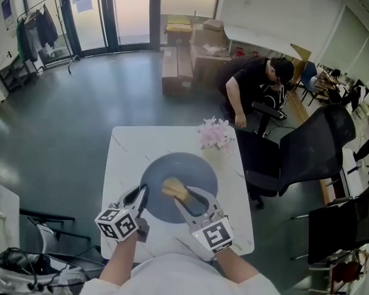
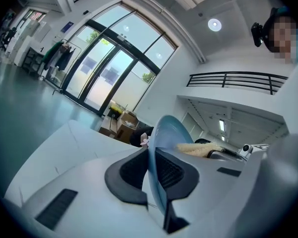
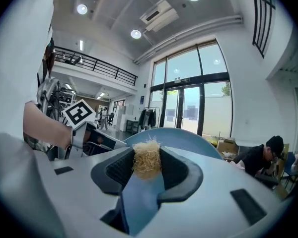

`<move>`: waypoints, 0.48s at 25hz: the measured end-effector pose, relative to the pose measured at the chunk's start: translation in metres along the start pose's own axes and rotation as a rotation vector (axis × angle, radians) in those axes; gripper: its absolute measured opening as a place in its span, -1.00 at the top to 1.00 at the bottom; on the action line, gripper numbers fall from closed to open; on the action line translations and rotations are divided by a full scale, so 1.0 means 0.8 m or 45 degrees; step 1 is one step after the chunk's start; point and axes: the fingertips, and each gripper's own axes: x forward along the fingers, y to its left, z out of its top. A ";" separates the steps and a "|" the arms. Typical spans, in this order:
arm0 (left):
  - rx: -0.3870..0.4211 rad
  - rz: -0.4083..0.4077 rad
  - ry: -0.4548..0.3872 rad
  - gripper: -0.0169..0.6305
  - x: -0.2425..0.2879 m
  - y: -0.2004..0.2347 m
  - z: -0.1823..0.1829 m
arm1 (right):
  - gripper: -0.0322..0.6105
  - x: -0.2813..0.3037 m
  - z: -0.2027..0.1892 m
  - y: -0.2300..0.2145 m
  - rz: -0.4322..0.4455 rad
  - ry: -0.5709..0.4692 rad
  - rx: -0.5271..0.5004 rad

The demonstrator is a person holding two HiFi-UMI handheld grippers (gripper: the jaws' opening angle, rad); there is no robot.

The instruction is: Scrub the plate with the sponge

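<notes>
Your left gripper (image 1: pixel 141 196) pinched thin rim of round, smooth blue plate (image 1: pixel 183 168); your right gripper (image 1: pixel 187 198) clamped fibrous, straw-coloured sponge (image 1: pixel 173 187).

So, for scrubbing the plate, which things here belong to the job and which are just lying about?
Job: blue plate, gripped at its rim by the left claw; fibrous sponge in the right claw.
Lying about: pink flowers on the table; cardboard boxes; black office chair.
</notes>
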 end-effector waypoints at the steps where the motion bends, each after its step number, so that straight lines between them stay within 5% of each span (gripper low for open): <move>1: 0.003 0.000 0.000 0.81 -0.001 -0.001 0.000 | 0.40 0.001 0.003 -0.006 -0.019 0.003 -0.015; 7: -0.017 0.017 -0.019 0.81 -0.003 0.005 0.003 | 0.40 -0.017 -0.003 -0.050 -0.170 0.022 -0.030; 12: -0.041 0.030 -0.036 0.81 0.000 0.013 0.007 | 0.40 -0.043 -0.031 -0.041 -0.186 0.121 0.024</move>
